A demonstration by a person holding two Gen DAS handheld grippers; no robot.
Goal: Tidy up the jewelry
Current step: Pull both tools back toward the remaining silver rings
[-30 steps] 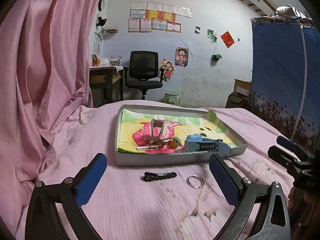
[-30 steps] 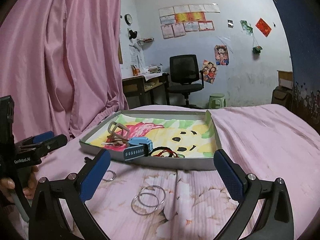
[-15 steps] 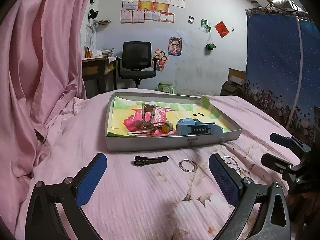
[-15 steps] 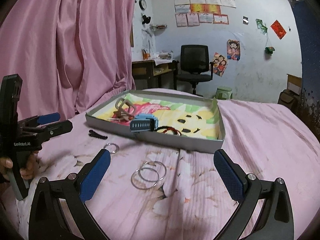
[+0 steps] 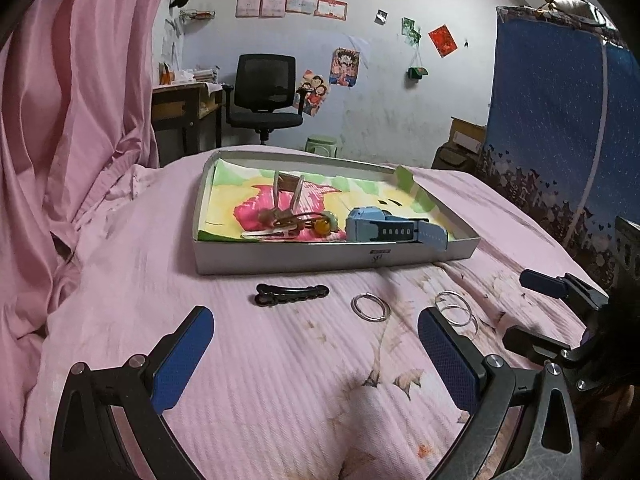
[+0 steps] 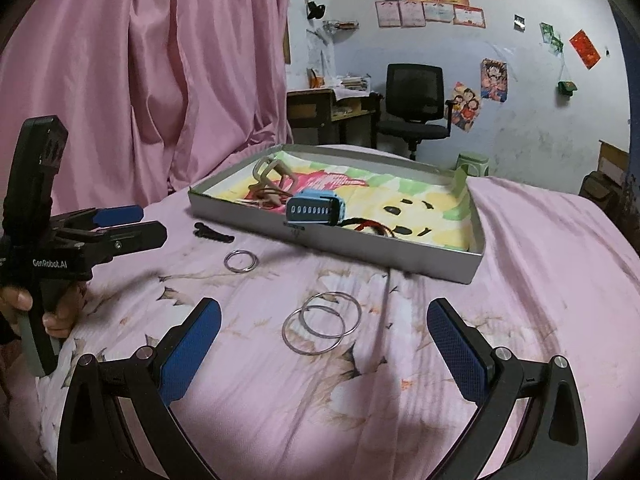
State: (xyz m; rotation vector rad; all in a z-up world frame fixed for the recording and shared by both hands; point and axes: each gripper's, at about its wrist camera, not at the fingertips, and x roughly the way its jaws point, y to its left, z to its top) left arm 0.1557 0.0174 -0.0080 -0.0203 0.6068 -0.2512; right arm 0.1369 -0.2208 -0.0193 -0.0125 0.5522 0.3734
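Observation:
A grey shallow box (image 5: 320, 266) (image 6: 384, 254) with a colourful lining lies on the pink bed. It holds a blue watch (image 5: 390, 230) (image 6: 316, 210), a beige hair claw (image 5: 288, 192) (image 6: 272, 170) and small pieces. On the sheet in front lie a black hair clip (image 5: 292, 293) (image 6: 212, 233), a small silver ring (image 5: 371, 307) (image 6: 241, 261) and two large silver hoops (image 5: 456, 311) (image 6: 322, 322). My left gripper (image 5: 316, 354) (image 6: 132, 224) is open and empty, short of the clip. My right gripper (image 6: 324, 354) (image 5: 532, 308) is open and empty, just short of the hoops.
A pink curtain (image 5: 72, 120) hangs along the left side of the bed. Beyond the bed stand a black office chair (image 5: 264, 100), a desk (image 5: 184, 100) and a green stool (image 5: 322, 145). A blue cloth (image 5: 560, 120) hangs at the right.
Both grippers have pulled back from the box and tilted down; the clip, ring and hoops on the sheet have come fully into view. Nothing was picked up.

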